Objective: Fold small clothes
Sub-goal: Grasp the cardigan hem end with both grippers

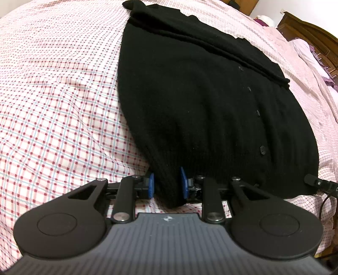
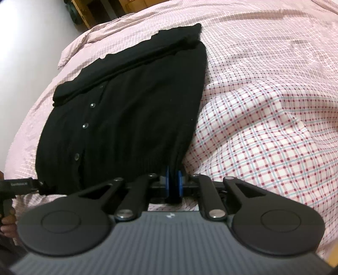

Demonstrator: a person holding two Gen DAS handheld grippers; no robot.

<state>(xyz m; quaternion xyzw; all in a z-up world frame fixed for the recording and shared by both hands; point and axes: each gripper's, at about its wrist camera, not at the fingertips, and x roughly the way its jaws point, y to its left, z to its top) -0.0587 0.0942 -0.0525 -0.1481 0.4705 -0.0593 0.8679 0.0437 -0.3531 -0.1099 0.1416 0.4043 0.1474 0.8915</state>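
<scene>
A black knitted cardigan (image 1: 200, 95) with a row of buttons lies on the checked bedsheet, its sleeves folded across the far end. My left gripper (image 1: 168, 183) has its blue pads (image 1: 151, 186) on either side of the near left corner of the ribbed hem, with cloth filling the gap. My right gripper (image 2: 173, 183) is shut on the near right corner of the same cardigan (image 2: 131, 101). The right gripper's tip shows at the right edge of the left wrist view (image 1: 316, 182); the left gripper's tip shows at the left edge of the right wrist view (image 2: 21, 184).
The bed (image 1: 52, 95) is covered by a pink, red and blue checked sheet with soft wrinkles. A dark wooden headboard (image 1: 312, 36) and a pillow (image 1: 306, 52) are at the far right. Wooden furniture (image 2: 101, 10) stands beyond the bed.
</scene>
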